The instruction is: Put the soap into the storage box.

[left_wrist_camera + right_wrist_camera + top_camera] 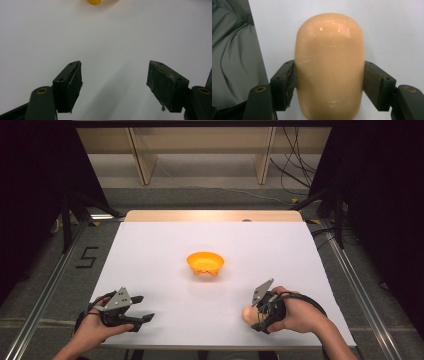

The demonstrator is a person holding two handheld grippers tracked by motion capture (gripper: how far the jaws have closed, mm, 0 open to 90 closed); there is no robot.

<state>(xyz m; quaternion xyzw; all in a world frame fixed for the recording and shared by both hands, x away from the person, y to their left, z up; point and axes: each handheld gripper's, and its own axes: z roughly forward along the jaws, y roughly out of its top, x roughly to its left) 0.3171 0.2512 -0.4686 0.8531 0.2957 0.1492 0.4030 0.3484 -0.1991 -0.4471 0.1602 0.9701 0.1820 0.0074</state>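
One floor marking "5" (88, 257), unlabelled orange bowl (205, 262)

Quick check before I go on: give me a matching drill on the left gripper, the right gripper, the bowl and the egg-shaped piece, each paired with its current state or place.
Column 1
1. left gripper
2. right gripper
3. orange bowl
4. tan egg-shaped piece

Column 2
A. stands alone near the middle of the white sheet
B. clamped on both sides by black pads
C. jaws wide apart, nothing between them
D. shut around a rounded object at the near right of the table

Pairs: 1-C, 2-D, 3-A, 4-B
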